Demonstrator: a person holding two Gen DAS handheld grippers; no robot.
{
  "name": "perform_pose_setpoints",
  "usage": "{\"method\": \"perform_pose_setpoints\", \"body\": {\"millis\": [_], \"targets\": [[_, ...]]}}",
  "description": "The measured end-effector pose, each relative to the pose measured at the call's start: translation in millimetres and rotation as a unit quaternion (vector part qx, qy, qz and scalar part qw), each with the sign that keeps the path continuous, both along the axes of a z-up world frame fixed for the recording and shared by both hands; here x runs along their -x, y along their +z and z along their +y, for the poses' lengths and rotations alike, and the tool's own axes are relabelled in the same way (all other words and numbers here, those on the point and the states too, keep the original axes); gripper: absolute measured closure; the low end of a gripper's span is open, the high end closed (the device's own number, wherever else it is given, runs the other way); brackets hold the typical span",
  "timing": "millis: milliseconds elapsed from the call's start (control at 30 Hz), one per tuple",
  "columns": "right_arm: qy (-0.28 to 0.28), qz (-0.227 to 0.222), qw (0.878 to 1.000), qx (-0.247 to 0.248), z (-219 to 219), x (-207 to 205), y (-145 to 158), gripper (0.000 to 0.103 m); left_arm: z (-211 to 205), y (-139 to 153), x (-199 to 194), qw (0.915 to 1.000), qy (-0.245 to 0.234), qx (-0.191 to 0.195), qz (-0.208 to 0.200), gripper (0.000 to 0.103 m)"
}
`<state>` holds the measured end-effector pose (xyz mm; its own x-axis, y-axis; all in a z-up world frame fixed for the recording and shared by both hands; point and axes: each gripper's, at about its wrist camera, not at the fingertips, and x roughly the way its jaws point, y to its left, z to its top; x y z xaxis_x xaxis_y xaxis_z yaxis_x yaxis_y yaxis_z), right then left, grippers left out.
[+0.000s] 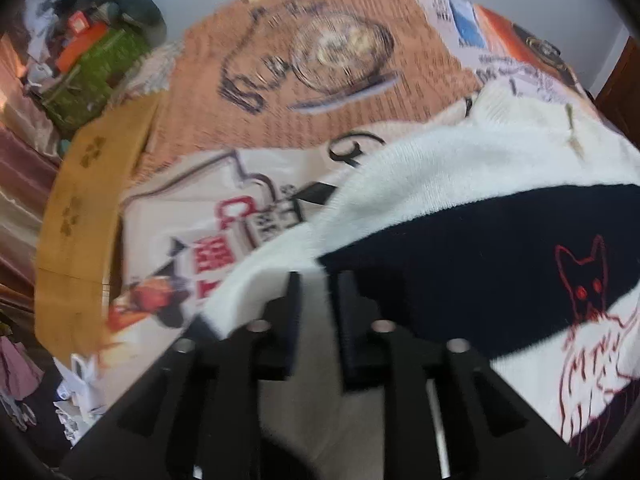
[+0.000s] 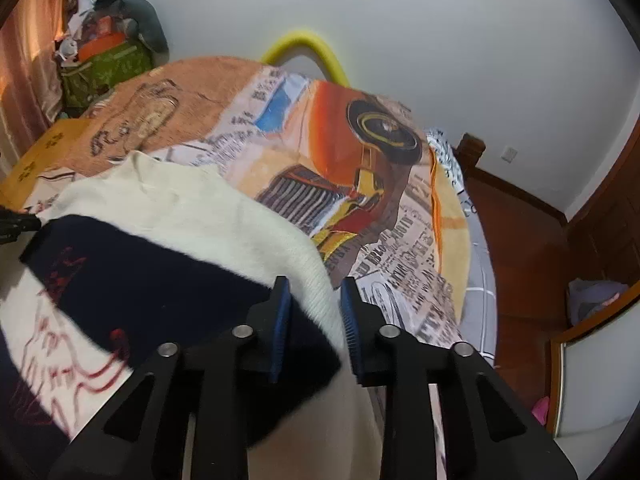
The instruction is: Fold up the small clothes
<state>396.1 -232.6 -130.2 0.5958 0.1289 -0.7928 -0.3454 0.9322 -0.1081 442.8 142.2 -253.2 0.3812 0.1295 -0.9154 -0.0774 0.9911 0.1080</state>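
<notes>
A white knit sweater (image 1: 460,184) with a wide navy band and a red outlined cat lies on a bed covered by a printed blanket (image 1: 304,60). My left gripper (image 1: 319,280) hangs over the sweater's left edge, where white meets navy. Its jaws stand apart, with white knit showing in the gap and not pinched. In the right wrist view the same sweater (image 2: 200,208) spreads to the left over the blanket (image 2: 360,184). My right gripper (image 2: 315,282) is over its right edge. The blue pads (image 2: 280,320) are parted, and the white hem runs between them without being pressed.
A green bag (image 2: 104,68) stuffed with clutter stands at the bed's far left corner by a curtain. A yellow foam tube (image 2: 308,46) arches behind the bed. A mustard cloth (image 1: 80,220) borders the blanket's left side. The wooden floor (image 2: 520,232) and dark wood furniture lie to the right.
</notes>
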Motion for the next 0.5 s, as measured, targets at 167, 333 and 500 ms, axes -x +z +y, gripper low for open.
{"method": "perform_pose_setpoints", "body": {"millis": [167, 333, 500], "targets": [[0.027, -0.023, 0.998, -0.045, 6, 39, 33, 0.051, 18, 47, 42, 0.9978, 0.009, -0.027, -0.06, 0.038], [0.065, -0.031, 0.994, -0.084, 26, 78, 58, 0.042, 38, 77, 92, 0.9951, 0.025, -0.044, -0.085, 0.027], [0.107, -0.02, 0.987, -0.115, 62, 107, 60, 0.04, 55, 86, 146, 0.9929, 0.037, -0.061, -0.096, 0.02]]}}
